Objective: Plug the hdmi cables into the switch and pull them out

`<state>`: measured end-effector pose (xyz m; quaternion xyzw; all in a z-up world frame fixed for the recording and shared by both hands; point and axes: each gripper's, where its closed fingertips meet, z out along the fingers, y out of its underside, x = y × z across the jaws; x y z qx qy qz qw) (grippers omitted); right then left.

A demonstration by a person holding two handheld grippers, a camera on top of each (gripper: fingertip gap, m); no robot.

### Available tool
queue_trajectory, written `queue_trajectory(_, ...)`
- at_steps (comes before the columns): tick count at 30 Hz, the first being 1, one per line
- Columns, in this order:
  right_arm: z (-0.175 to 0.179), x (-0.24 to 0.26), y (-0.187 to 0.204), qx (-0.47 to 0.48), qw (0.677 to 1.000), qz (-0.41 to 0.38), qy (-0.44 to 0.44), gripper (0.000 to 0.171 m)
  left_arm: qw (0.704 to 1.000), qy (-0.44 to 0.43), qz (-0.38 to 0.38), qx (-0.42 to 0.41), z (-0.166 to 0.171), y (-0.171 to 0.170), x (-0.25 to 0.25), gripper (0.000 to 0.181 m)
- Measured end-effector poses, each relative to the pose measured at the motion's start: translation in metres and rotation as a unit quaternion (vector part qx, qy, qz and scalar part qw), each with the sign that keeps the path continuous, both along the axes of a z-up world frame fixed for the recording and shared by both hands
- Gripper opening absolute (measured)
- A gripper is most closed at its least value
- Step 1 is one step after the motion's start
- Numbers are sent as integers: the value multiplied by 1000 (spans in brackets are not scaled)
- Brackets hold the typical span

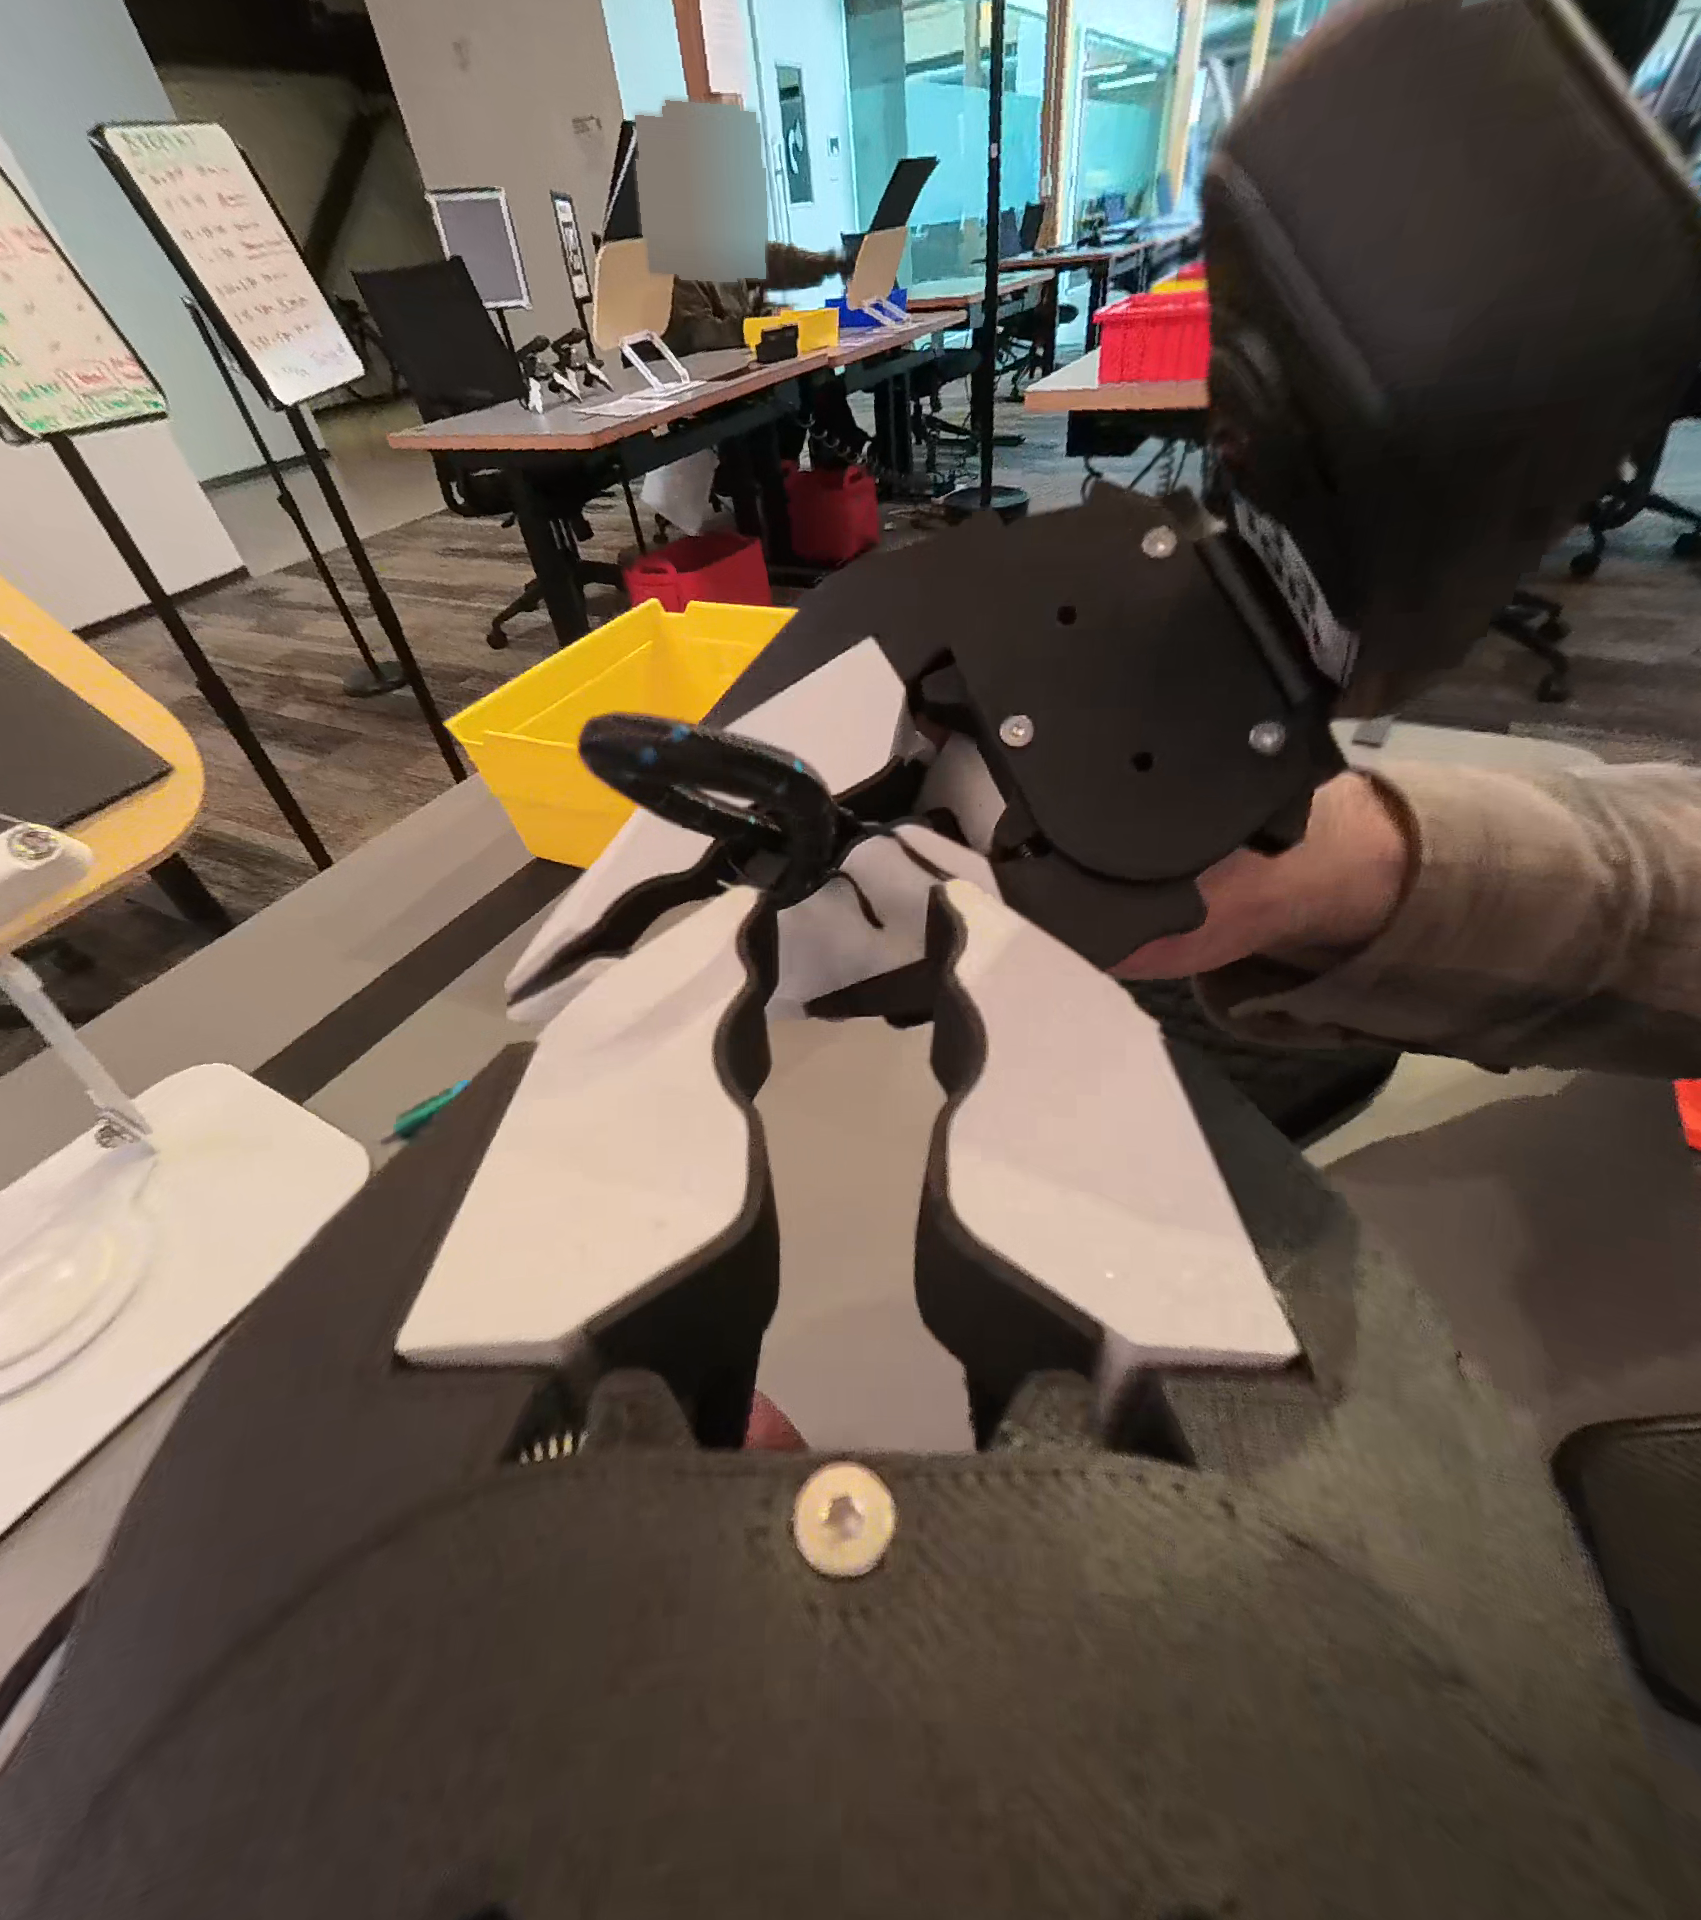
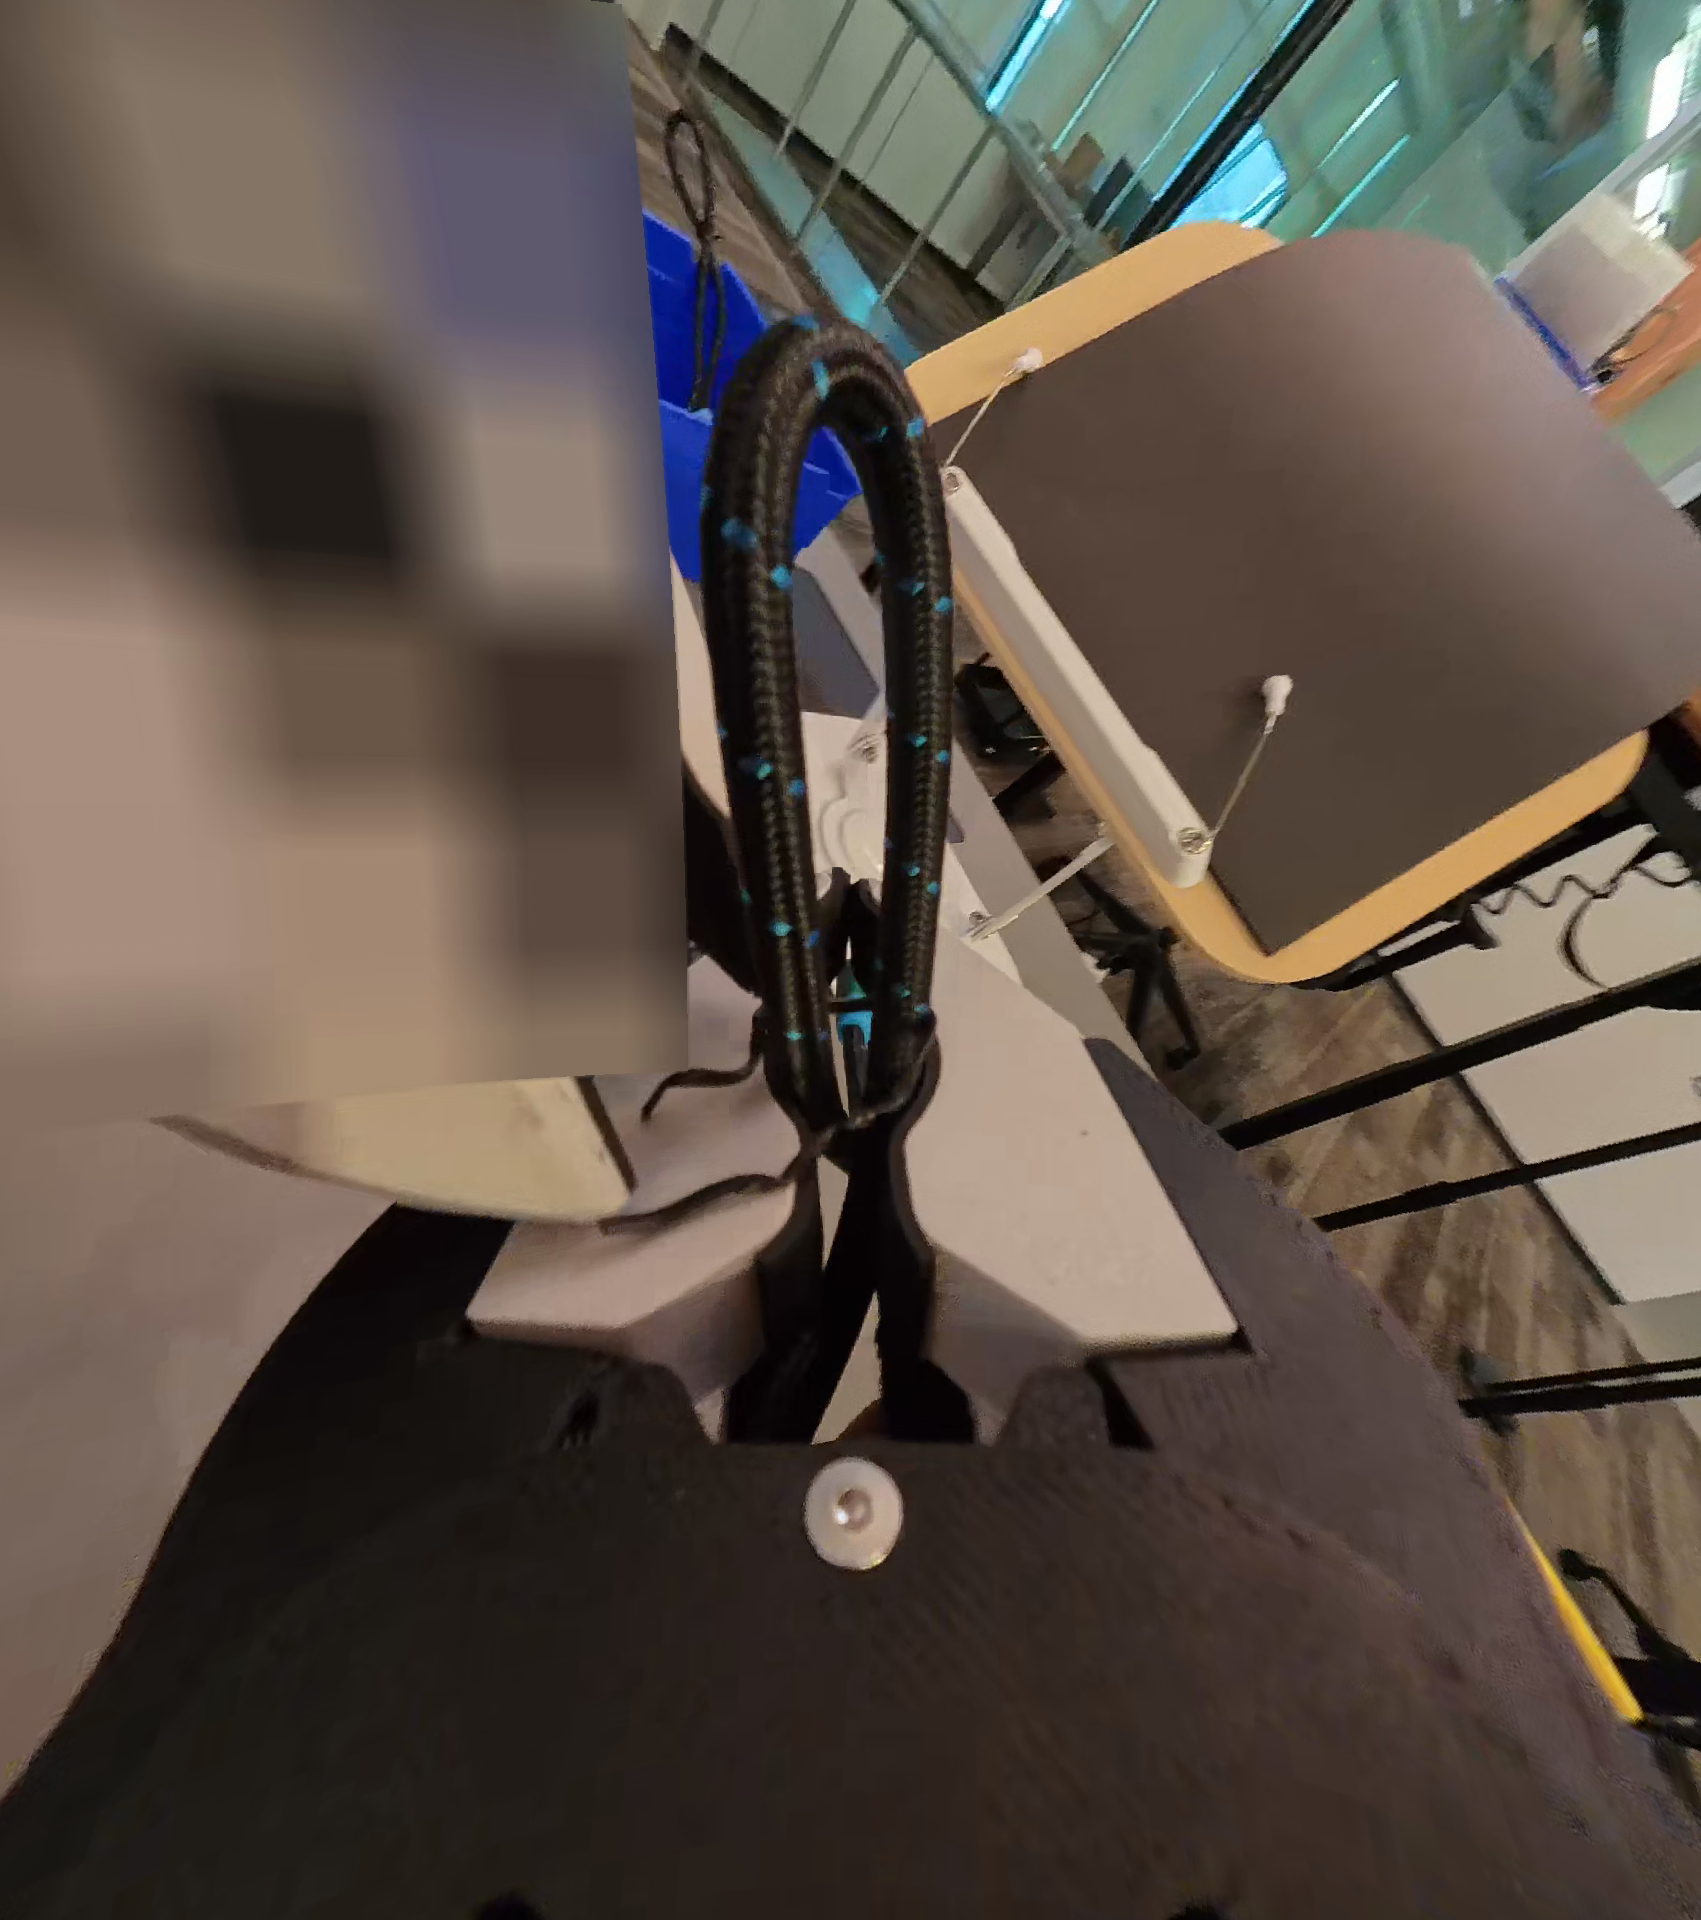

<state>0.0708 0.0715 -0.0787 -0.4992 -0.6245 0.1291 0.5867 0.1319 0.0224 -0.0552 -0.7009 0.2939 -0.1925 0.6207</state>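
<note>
My right gripper is shut on a folded loop of black braided hdmi cable with blue flecks. The loop sticks out past its fingertips. In the left wrist view a hand holds that right gripper just beyond my left fingertips, with the cable loop pointing up and left. My left gripper is open and empty, its white fingers apart, right below the held cable. No switch shows in either view. A large blurred patch covers the left of the right wrist view.
A yellow bin stands at the table's far edge. A tilted dark board with a yellow rim on a white stand base is at the left; it also shows in the right wrist view. A green pen lies on the table. Tip to tip, the grippers are about 8 centimetres apart.
</note>
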Motion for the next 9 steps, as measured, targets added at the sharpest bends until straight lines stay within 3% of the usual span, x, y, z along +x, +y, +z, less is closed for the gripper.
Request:
queue_trajectory(1, 3, 0, 1, 13, 1000, -6, 9, 0, 1000, -6, -5, 0, 1, -1, 1, 26)
queue_trajectory(9, 34, 4, 8, 186, 979, -72, 47, 0, 995, -84, -53, 0, 10, -14, 7, 35)
